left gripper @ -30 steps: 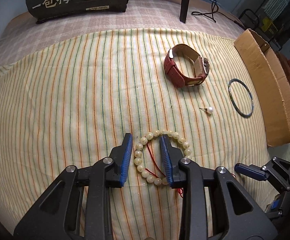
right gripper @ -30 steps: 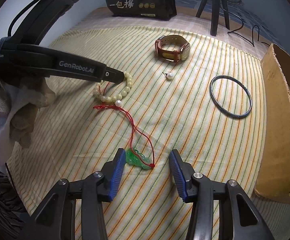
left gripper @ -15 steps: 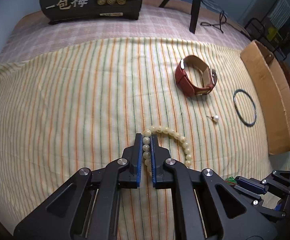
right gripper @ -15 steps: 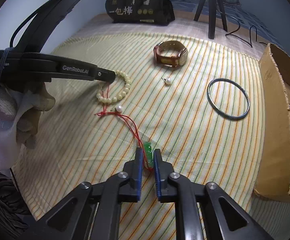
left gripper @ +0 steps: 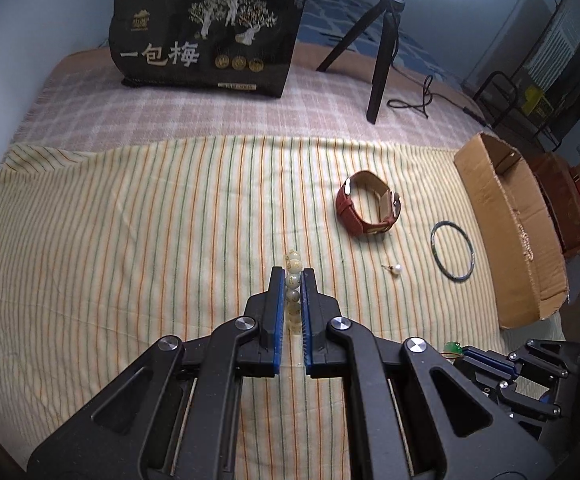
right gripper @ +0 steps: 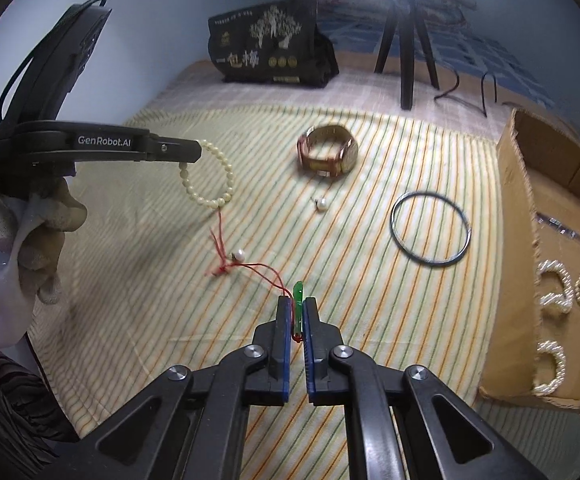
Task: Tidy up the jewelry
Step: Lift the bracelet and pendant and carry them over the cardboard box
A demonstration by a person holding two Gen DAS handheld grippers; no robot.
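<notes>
My left gripper (left gripper: 292, 276) is shut on a cream bead bracelet (left gripper: 293, 270) and holds it above the striped cloth; in the right wrist view the bracelet (right gripper: 210, 178) hangs from the left gripper (right gripper: 194, 151). My right gripper (right gripper: 297, 304) is shut on a green jade pendant (right gripper: 298, 300), lifted. Its red cord (right gripper: 250, 266) trails to a knot by a pearl (right gripper: 240, 255) on the cloth and runs up to the bracelet.
On the cloth lie a brown leather watch (left gripper: 367, 208), a pearl stud (left gripper: 397, 269) and a dark bangle (left gripper: 451, 250). An open cardboard box (right gripper: 549, 264) at the right holds pearl strands (right gripper: 557, 292). A black bag (left gripper: 206, 36) and tripod (left gripper: 381, 52) stand behind.
Both grippers closed, the left on the bracelet and the right on the pendant, then rose off the cloth with them. The red cord has stretched out between the two.
</notes>
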